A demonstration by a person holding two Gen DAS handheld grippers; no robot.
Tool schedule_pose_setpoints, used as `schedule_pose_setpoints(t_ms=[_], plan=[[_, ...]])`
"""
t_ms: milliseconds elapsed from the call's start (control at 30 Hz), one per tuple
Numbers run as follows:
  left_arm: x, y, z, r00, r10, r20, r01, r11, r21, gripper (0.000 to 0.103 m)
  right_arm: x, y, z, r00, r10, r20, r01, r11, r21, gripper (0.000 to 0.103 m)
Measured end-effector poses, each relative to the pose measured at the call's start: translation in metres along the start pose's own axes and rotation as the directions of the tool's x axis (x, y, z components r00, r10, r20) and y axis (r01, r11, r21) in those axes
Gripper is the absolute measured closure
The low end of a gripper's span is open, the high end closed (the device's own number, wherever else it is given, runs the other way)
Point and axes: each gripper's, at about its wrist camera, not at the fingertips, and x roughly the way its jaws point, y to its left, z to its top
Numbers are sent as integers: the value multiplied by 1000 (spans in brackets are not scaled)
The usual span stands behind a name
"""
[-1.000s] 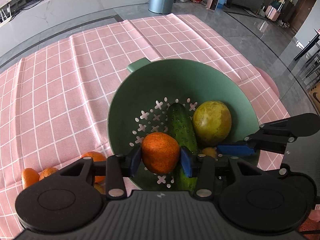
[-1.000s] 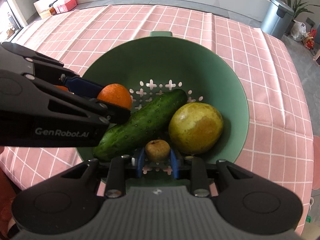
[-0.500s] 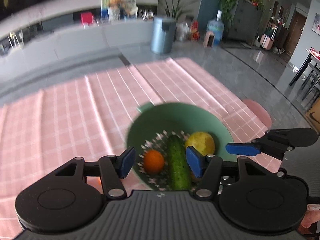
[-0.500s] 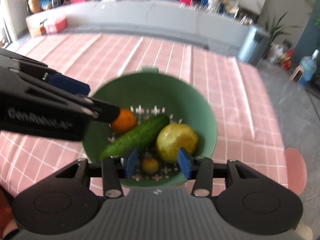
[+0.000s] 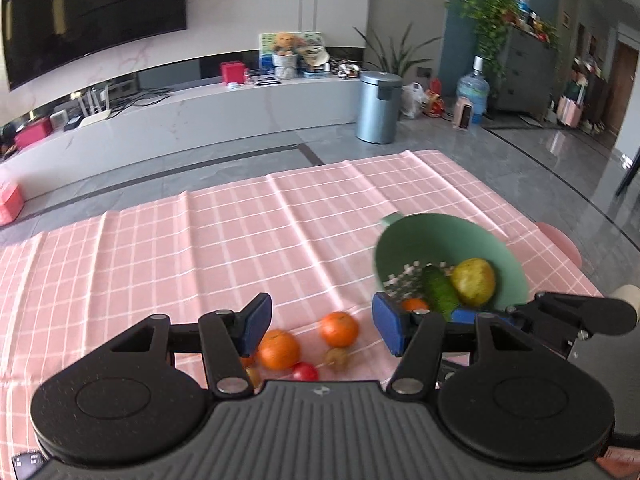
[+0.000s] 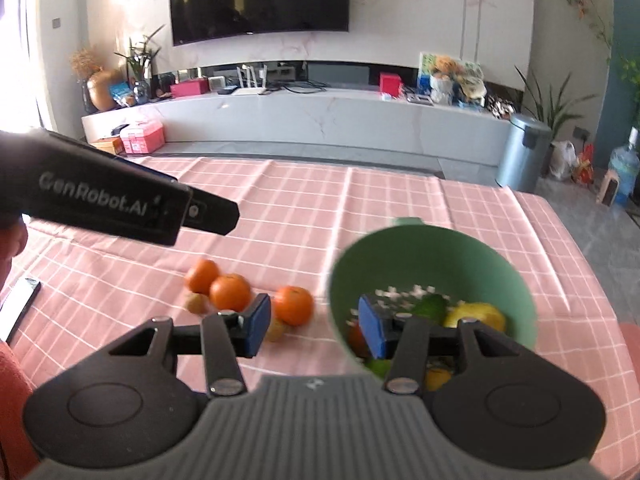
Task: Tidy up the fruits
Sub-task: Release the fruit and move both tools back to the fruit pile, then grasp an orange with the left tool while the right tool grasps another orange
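Observation:
A green colander point(image 5: 444, 236) point(image 6: 448, 256) sits on the pink checked cloth and holds a cucumber point(image 5: 440, 292), a yellow-green pear point(image 5: 474, 282) and an orange point(image 5: 414, 304). Loose oranges point(image 5: 279, 349) point(image 6: 294, 305), a small brown fruit point(image 5: 336, 357) and a red fruit point(image 5: 305, 371) lie on the cloth left of it. My left gripper point(image 5: 322, 328) is open and empty, raised above the loose fruit. My right gripper point(image 6: 314, 330) is open and empty, raised near the colander's left rim.
A phone point(image 6: 20, 304) lies at the table's left edge. The pink cloth point(image 5: 200, 248) stretches behind the fruit. Beyond the table are a grey bin point(image 5: 378, 106), a long white console and a wall TV.
Both grippers opened, dropping the orange and the small brown fruit into the colander, then lifted up and back. The left one swung left over the loose fruit.

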Motion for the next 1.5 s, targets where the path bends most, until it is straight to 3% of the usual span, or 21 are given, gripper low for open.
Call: schedule_pose_setpoints(t_ms=[200, 633, 1033, 1500], plan=[[3, 37, -16, 1000, 4, -10, -4, 998, -58, 34, 17, 33, -6, 998, 47, -33, -48, 998, -27, 57], [11, 94, -40, 1000, -8, -3, 7, 983, -184, 35, 51, 49, -1, 998, 23, -54, -30, 991, -129, 57], [44, 96, -56, 997, -25, -75, 12, 984, -176, 38, 79, 45, 2, 995, 15, -97, -36, 976, -216, 64], [92, 110, -61, 987, -69, -144, 38, 977, -210, 45, 121, 43, 12, 985, 76, -154, -104, 977, -184, 64]])
